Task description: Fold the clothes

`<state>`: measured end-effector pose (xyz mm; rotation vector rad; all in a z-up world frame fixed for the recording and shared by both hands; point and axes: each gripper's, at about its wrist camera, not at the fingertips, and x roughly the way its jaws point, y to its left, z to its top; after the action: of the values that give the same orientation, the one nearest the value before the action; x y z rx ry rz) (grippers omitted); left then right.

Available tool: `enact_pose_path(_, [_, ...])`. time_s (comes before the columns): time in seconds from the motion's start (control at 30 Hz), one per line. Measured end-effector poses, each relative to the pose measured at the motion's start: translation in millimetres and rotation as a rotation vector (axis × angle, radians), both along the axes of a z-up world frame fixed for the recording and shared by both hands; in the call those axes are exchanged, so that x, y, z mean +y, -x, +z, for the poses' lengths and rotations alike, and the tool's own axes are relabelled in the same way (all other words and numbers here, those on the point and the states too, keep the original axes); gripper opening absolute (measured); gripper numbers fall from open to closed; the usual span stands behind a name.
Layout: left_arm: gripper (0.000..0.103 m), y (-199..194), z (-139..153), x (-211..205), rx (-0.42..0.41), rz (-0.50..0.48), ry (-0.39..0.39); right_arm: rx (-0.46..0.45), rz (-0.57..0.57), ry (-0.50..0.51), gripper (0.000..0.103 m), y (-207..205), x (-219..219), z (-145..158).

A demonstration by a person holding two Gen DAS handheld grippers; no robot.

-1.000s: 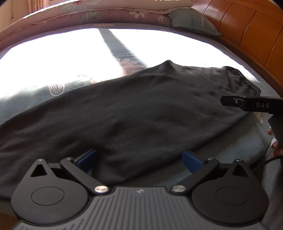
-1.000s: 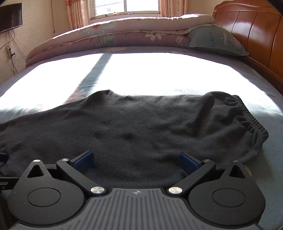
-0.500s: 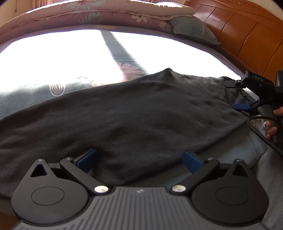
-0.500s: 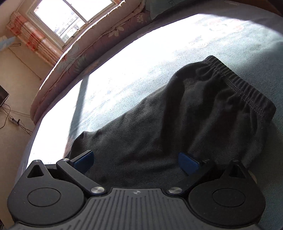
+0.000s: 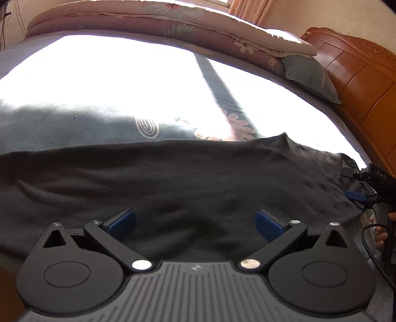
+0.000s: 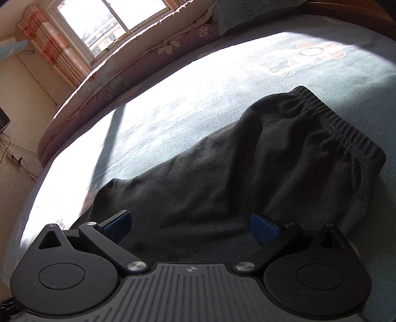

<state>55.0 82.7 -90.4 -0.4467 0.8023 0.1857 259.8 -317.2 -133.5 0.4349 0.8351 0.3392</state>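
Note:
A dark grey pair of trousers (image 5: 173, 183) lies flat across the bed, stretching from the left to the right edge of the left wrist view. Its elastic waistband (image 6: 341, 126) shows at the right in the right wrist view. My left gripper (image 5: 195, 224) hovers open over the near edge of the trousers, nothing between its blue pads. My right gripper (image 6: 189, 225) is open too, low over the cloth near the waistband end. The right gripper (image 5: 358, 183) also appears at the far right in the left wrist view, held by a hand (image 5: 381, 235).
The bed sheet (image 5: 123, 81) is blue-grey with flower prints, brightly sunlit in the middle. A folded quilt (image 5: 160, 22) and a pillow (image 5: 309, 76) lie along the far side. A wooden headboard (image 5: 358, 81) runs along the right. A window (image 6: 106, 27) sits beyond the bed.
My left gripper has swung left, so the trousers now lie level across its view. My right gripper has tilted and moved toward the waistband end, closing in over the cloth.

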Motion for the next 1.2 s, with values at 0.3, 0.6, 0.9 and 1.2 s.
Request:
enact_pose_path(0.3, [0.102, 33, 6, 77, 0.019, 0.126, 0.098, -0.03, 0.044, 0.133, 0.103, 4, 17, 1])
enact_pose_path(0.6, [0.102, 59, -11, 127, -0.023, 0.204, 0.213, -0.033, 0.039, 0.137, 0.103, 4, 16, 1])
enact_pose_path(0.9, [0.102, 61, -4, 130, -0.067, 0.208, 0.312, -0.03, 0.023, 0.115, 0.103, 5, 15, -1])
enact_pose_path(1.2, [0.102, 60, -3, 112, -0.022, 0.138, 0.3, -0.037, 0.031, 0.138, 0.103, 6, 18, 0])
